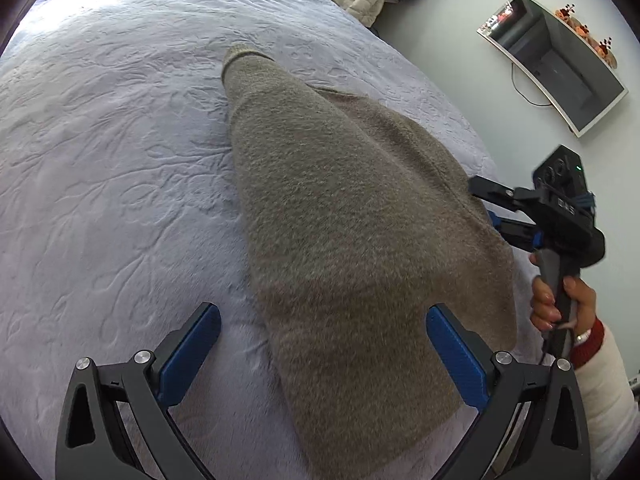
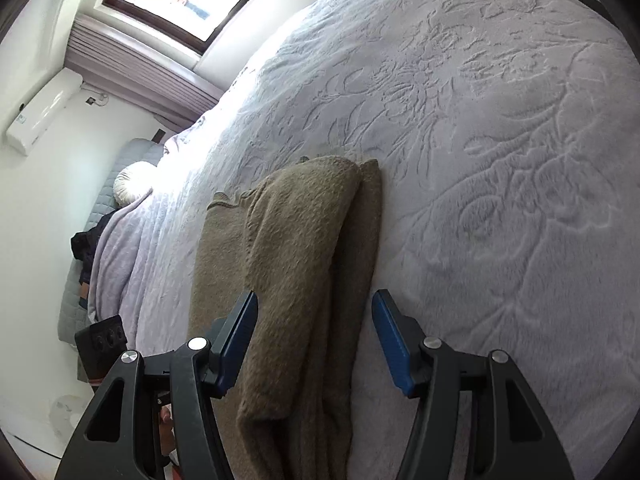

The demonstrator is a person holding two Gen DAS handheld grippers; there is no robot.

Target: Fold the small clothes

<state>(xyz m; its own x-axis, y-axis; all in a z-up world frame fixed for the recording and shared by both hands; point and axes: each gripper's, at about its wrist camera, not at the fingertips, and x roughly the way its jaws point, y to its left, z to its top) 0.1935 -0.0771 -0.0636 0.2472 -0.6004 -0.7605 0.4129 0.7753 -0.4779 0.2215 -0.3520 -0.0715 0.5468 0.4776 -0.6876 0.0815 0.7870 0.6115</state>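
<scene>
Both tools spread over sweater on bed.
Left tool spread wide, sweater lying flat on the bed between its fingers; right tool also spread, holding nothing, folded sweater stretching ahead between its fingers.
</scene>
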